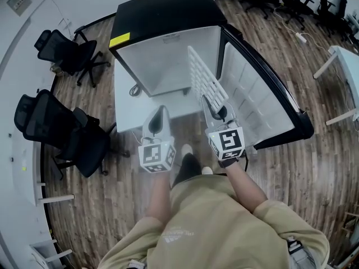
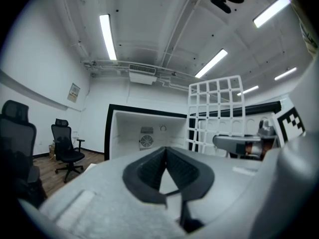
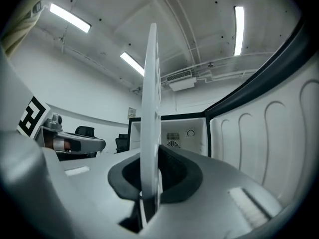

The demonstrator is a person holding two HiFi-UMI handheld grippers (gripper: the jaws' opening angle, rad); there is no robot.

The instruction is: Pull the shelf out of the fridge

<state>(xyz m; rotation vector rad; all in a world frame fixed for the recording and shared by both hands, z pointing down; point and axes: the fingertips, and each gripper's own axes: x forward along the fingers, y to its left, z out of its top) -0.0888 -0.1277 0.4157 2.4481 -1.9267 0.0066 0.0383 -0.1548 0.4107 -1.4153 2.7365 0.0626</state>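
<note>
Right tool (image 1: 208, 103): clenched on grid shelf (image 1: 203, 74), seemingly clear of fridge (image 1: 162, 15). Left tool (image 1: 160, 111): closed, empty. Next: carry clear, set down.

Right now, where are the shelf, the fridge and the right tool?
shelf (image 1: 206, 76), head view, middle of its white grid.
fridge (image 1: 162, 10), head view, its black top.
right tool (image 1: 208, 102), head view, between its fingertips.

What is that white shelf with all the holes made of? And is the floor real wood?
The shelf looks like white plastic or white-coated wire; I cannot tell which. It is an even, matte white lattice of square holes and looks very thin from its edge. The floor looks like wood or a wood-look laminate: it has long brown planks with grain streaks and a slight sheen.
</note>
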